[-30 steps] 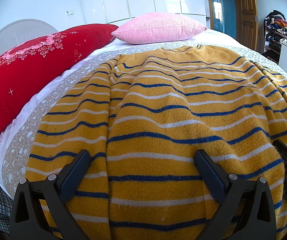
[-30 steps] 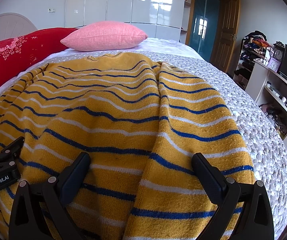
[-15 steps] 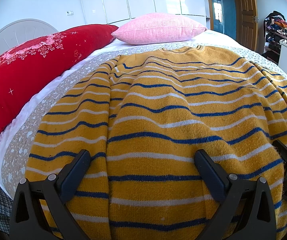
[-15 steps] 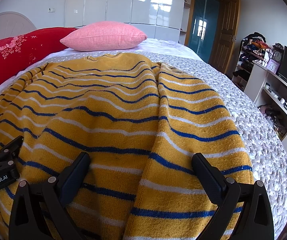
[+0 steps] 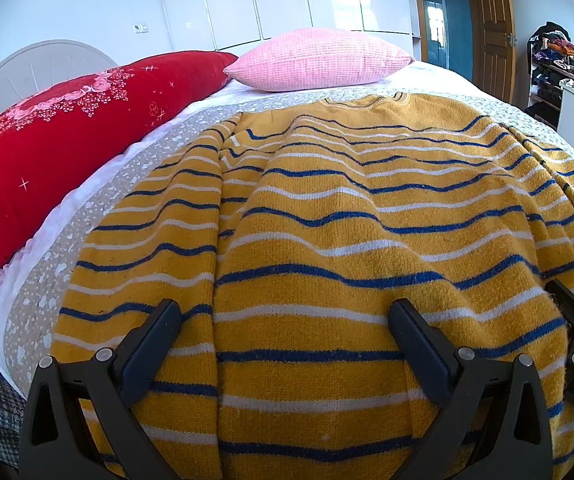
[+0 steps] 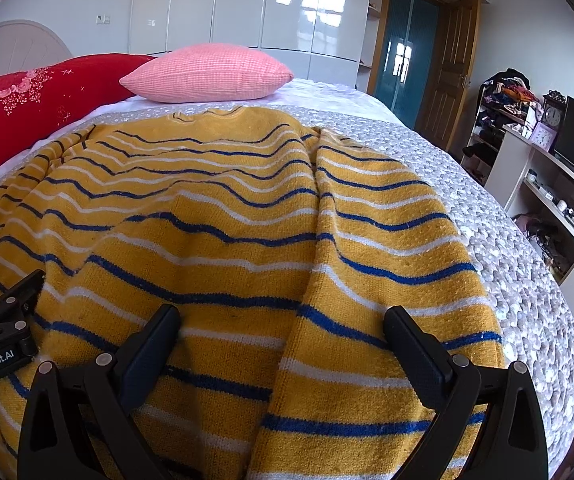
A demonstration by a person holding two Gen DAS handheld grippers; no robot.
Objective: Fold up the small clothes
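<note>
the striped sweater lies spread flat on the bed, neck toward the pillows, sleeves laid along its sides; no fold looks made yet. left hand-held gripper and right hand-held gripper both gape apart over the hem, holding nothing

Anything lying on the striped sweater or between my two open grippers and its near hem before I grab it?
Nothing visible. The yellow striped sweater lies spread on the bed with its top bare. The left gripper and right gripper both hover open over its near end. The pink pillow and red pillow sit beyond the collar, off the fabric.
</note>
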